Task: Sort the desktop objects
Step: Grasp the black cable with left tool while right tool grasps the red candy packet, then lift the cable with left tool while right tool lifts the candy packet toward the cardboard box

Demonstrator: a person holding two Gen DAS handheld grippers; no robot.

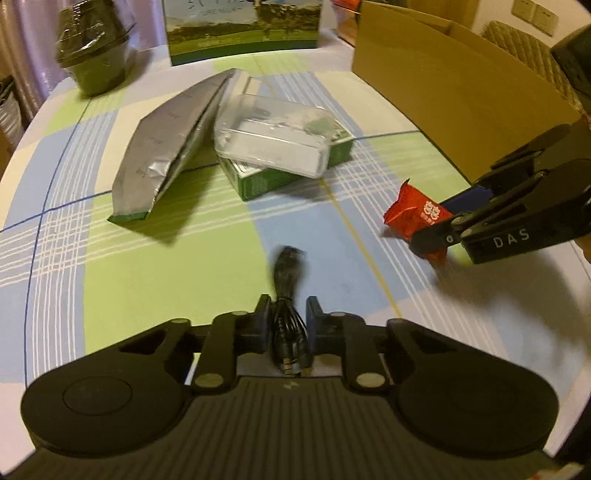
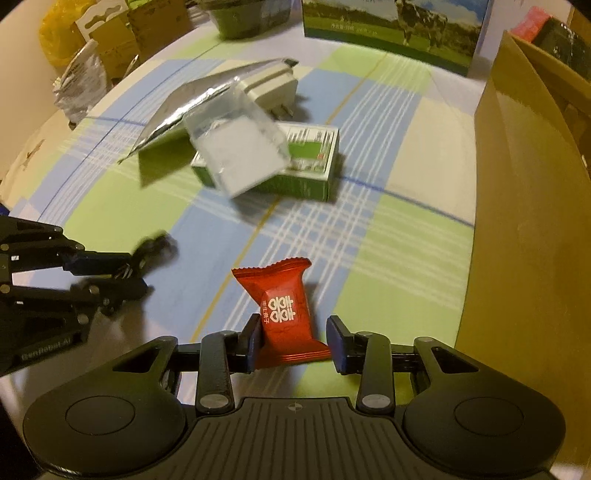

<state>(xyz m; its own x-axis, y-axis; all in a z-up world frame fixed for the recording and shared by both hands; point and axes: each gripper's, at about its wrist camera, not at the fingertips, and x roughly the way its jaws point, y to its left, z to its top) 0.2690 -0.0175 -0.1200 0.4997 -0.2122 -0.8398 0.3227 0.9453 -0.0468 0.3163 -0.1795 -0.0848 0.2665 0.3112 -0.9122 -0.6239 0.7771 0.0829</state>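
Your left gripper (image 1: pixel 288 314) pinches a coiled black cable (image 1: pixel 290 291) between its pads, the bundle standing up out of the jaws above the checked tablecloth (image 1: pixel 110 295); its upper end is blurred, and from your right wrist it is a dark smear only. Your right gripper (image 2: pixel 295 339) holds a red candy packet (image 2: pixel 284 314): its left pad presses the wrapper, while a sliver of gap shows at the right pad, so you cannot tell whether the grip is full. The right wrist view alone gives the packet's white printed emblem face-on; from the left wrist the packet (image 1: pixel 413 214) is half covered by the gripper fingers. Mid-table, a clear plastic case (image 1: pixel 273 144) lies on a green box (image 1: pixel 258 181), beside a silver foil pouch (image 1: pixel 166 147) propped against it. Only the right wrist shows a white plug adapter (image 2: pixel 269 88) behind that pouch. The cardboard box (image 1: pixel 461 85) stands on the right, its inside hidden from both cameras. A picture carton (image 2: pixel 391 29) at the far edge is cut off by the frame, and a dark wrapped pot (image 1: pixel 96 55) stands far left.
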